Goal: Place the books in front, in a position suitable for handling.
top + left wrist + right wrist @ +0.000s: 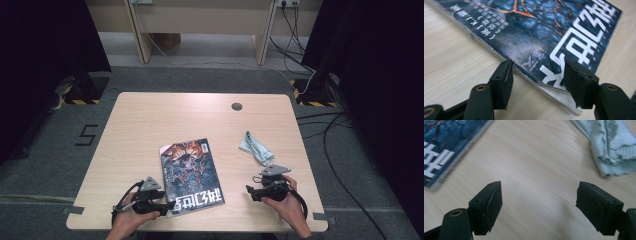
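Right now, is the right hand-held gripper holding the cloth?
No: the right hand-held gripper has its jaws apart over bare table, with the cloth lying farther off.

A crumpled pale blue cloth (256,148) lies on the wooden table (150,120), toward its right edge. A small round grey cap (236,106) sits in the table near its far edge.

Book (191,175) on table (150,120), near front edge; cloth (255,148) to its right, farther back.
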`<action>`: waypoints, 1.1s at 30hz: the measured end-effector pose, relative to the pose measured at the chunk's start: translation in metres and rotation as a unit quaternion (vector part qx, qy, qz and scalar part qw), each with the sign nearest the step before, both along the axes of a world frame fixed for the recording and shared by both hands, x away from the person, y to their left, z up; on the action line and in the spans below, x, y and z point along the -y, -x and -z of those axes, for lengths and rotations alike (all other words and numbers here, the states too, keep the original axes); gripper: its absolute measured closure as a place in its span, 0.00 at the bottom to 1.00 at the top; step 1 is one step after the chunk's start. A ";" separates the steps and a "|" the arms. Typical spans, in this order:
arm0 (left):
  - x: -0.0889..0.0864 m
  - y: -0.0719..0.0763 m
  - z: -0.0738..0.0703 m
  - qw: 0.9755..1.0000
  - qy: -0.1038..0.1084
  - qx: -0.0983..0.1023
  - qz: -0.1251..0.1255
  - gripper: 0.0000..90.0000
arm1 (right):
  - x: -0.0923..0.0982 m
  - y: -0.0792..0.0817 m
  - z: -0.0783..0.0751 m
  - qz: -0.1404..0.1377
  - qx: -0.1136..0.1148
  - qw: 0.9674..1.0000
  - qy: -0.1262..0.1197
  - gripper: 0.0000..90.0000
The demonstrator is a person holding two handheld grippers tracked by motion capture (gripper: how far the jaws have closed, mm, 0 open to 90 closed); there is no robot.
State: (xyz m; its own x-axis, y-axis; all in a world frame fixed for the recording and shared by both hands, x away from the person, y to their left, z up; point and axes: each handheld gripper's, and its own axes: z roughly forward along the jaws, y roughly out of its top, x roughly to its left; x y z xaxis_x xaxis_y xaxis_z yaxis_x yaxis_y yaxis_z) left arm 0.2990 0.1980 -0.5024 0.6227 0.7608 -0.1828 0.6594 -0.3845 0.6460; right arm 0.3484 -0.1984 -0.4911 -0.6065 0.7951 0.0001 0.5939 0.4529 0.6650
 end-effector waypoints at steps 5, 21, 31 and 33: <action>0.016 0.003 -0.001 1.000 -0.009 0.009 0.009 0.44 | -0.012 0.003 0.003 -0.024 -0.002 1.000 0.008 0.24; 0.055 0.014 -0.001 0.998 0.008 0.025 0.053 0.44 | -0.035 0.006 0.011 -0.064 0.000 0.997 0.039 0.25; 0.013 -0.038 -0.013 0.995 0.006 0.086 -0.055 0.41 | -0.037 -0.005 0.012 -0.044 0.002 0.998 0.038 0.20; 0.005 -0.054 -0.012 0.993 0.009 0.085 -0.083 0.40 | -0.038 -0.008 0.012 -0.044 0.004 0.998 0.041 0.20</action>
